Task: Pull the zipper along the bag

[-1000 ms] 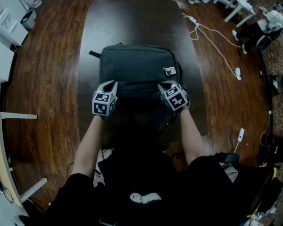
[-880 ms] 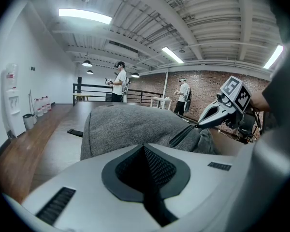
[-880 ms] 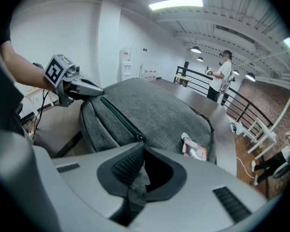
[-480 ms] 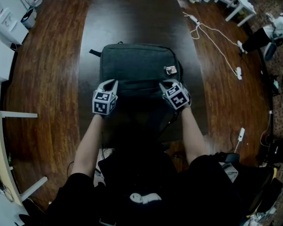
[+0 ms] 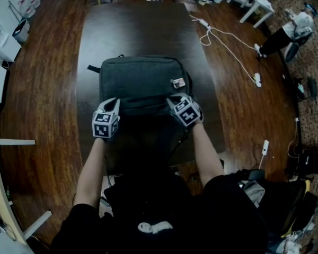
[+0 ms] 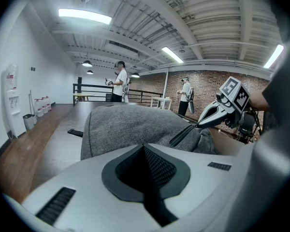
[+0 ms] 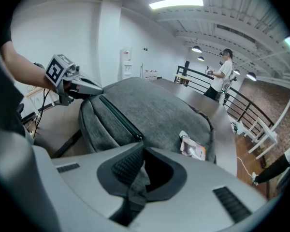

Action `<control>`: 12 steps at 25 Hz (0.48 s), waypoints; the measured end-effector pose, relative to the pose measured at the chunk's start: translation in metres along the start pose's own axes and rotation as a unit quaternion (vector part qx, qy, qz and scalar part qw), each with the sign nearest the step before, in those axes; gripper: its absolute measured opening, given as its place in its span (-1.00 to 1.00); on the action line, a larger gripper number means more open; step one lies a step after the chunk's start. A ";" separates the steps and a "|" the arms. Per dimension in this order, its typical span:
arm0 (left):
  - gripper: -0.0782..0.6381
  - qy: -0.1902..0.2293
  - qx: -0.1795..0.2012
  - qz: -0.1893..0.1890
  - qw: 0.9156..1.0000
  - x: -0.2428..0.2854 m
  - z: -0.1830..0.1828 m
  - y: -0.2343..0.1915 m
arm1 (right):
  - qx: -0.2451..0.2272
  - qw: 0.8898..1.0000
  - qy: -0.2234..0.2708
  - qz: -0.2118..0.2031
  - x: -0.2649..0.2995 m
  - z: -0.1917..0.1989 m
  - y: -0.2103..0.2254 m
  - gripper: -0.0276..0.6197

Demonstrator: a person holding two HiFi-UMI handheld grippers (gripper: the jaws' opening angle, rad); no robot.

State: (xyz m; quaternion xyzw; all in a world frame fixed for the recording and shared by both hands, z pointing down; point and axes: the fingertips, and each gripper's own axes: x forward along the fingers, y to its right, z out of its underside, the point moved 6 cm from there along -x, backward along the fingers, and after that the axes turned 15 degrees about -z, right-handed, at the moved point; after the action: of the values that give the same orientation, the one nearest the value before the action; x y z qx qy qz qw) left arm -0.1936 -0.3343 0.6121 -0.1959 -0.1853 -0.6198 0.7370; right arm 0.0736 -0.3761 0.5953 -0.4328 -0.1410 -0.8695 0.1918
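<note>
Light: ceiling strip lights (image 6: 84, 16), bright in both gripper views
Head view: dim; table (image 5: 132, 30) dark, torso (image 5: 164, 205) nearly black
Edges: fisheye bending, black vignetted corners

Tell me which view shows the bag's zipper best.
Right gripper view: the zipper runs close and clear along the bag. Left gripper view shows a short stretch; head view barely a dark seam.
</note>
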 end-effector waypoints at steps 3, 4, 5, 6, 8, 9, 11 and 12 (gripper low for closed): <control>-0.78 0.001 0.002 0.000 1.000 0.000 0.002 0.002 | -0.001 1.000 0.005 0.001 -0.001 -0.003 -0.001 -0.84; -0.78 0.002 0.002 0.000 1.000 0.000 0.002 0.002 | 0.004 1.000 0.004 0.000 -0.001 0.000 -0.001 -0.84; -0.78 0.003 0.002 0.000 1.000 0.001 0.002 0.003 | 0.013 1.000 0.002 -0.002 0.000 0.005 0.000 -0.84; -0.78 0.003 0.002 0.000 1.000 0.002 0.002 0.004 | 0.024 1.000 0.003 -0.005 0.001 0.010 0.001 -0.84; -0.78 0.005 0.003 -0.001 1.000 0.004 0.002 0.005 | 0.037 0.999 0.014 -0.003 -0.002 0.015 0.002 -0.83; -0.78 0.005 0.004 -0.002 1.000 0.004 0.001 0.006 | 0.037 0.999 0.020 0.002 -0.004 0.015 0.002 -0.82; -0.78 0.006 0.005 -0.003 1.000 0.004 0.000 0.006 | 0.030 0.999 0.027 0.014 -0.009 0.015 0.000 -0.82; -0.78 0.007 0.005 -0.004 1.000 0.004 0.000 0.005 | 0.027 0.999 0.027 0.021 -0.011 0.015 -0.001 -0.82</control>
State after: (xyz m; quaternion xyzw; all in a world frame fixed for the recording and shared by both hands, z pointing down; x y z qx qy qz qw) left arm -0.1880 -0.3365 0.6139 -0.1871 -0.1846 -0.6229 0.7368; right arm 0.0897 -0.3670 0.5957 -0.4068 -0.1504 -0.8725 0.2250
